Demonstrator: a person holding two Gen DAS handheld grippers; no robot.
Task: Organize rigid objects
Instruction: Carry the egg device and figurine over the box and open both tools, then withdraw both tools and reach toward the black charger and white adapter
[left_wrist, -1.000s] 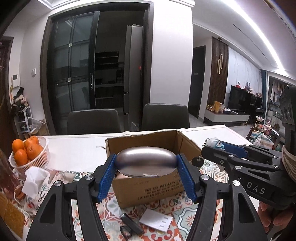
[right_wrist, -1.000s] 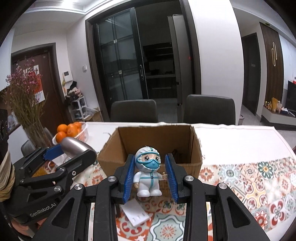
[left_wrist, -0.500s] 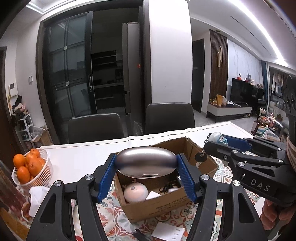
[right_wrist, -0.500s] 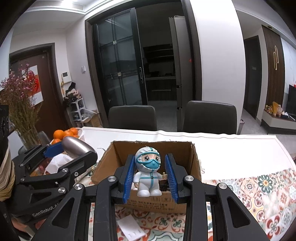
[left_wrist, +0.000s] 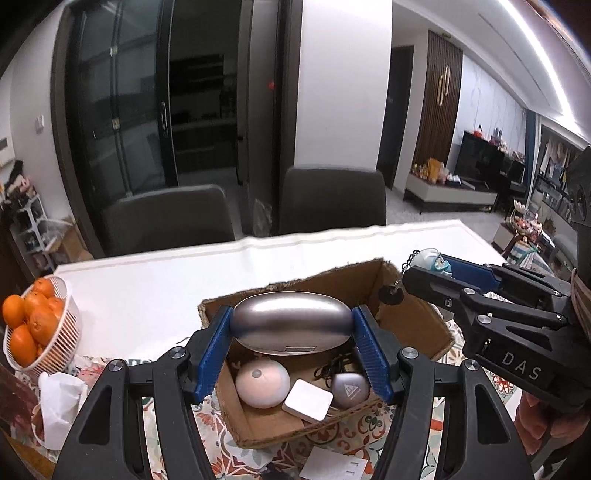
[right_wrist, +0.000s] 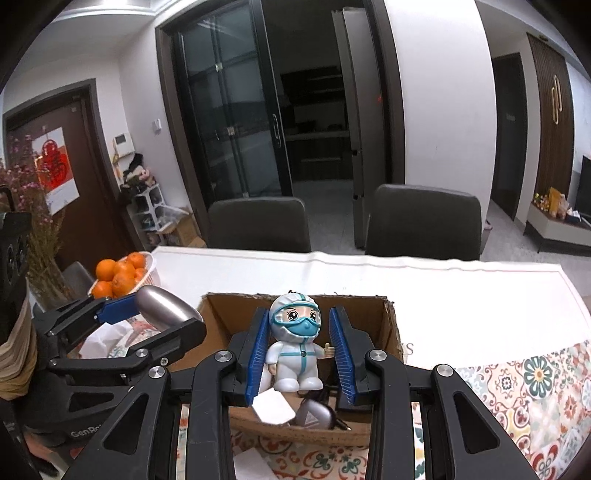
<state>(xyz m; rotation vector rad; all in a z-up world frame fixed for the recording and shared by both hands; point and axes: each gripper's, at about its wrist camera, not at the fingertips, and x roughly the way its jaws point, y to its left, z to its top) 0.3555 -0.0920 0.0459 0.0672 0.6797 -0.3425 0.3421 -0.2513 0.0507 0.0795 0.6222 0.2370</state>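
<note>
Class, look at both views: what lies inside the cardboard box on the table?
Inside the cardboard box: a round pinkish-white case, a white square box, a grey pouch-like case and a black cable. The silver oval case held above hides part of the floor.

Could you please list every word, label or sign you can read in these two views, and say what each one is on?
"DAS": on the side of the right gripper.
"GenRo", cut off by a finger: on the body of the left gripper.
A red character on the door poster: too blurred to read.
A lone "S" printed on the table: the rest is hidden.
Triangle logo on the small grey case: no readable letters.
</note>
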